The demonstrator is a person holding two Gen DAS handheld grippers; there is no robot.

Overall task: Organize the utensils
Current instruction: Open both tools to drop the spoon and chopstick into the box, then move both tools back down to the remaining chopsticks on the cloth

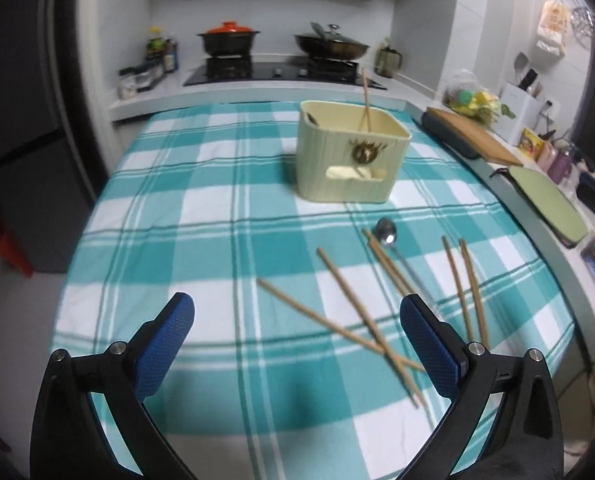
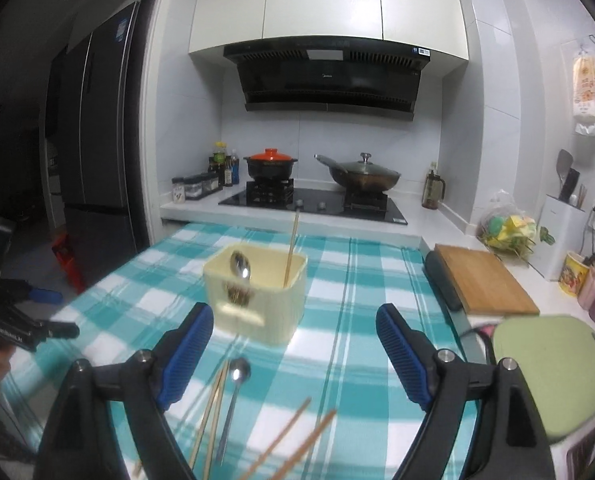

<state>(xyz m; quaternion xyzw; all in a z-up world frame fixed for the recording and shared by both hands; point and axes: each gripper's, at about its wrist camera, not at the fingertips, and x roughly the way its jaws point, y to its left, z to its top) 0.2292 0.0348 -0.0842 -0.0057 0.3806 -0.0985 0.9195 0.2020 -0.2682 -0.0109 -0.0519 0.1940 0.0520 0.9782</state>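
Observation:
A cream utensil holder point(image 1: 349, 152) point(image 2: 257, 300) stands on the teal checked tablecloth point(image 1: 201, 208) point(image 2: 357, 280). One chopstick point(image 1: 366, 100) point(image 2: 291, 248) and a spoon point(image 2: 240, 266) stand in it. Several wooden chopsticks point(image 1: 361, 316) point(image 2: 293, 436) and a metal spoon point(image 1: 386, 232) point(image 2: 235, 384) lie loose on the cloth in front of the holder. My left gripper point(image 1: 297, 320) is open and empty, above the loose chopsticks. My right gripper point(image 2: 293, 332) is open and empty, above the loose spoon. The left gripper also shows at the left edge of the right wrist view point(image 2: 37, 320).
A stove with a red-lidded pot point(image 2: 270, 164) and a wok point(image 2: 363, 176) is behind the table. A wooden cutting board point(image 2: 485, 280) and a green board point(image 2: 553, 364) lie on the counter to the right. A fridge point(image 2: 93, 128) stands to the left.

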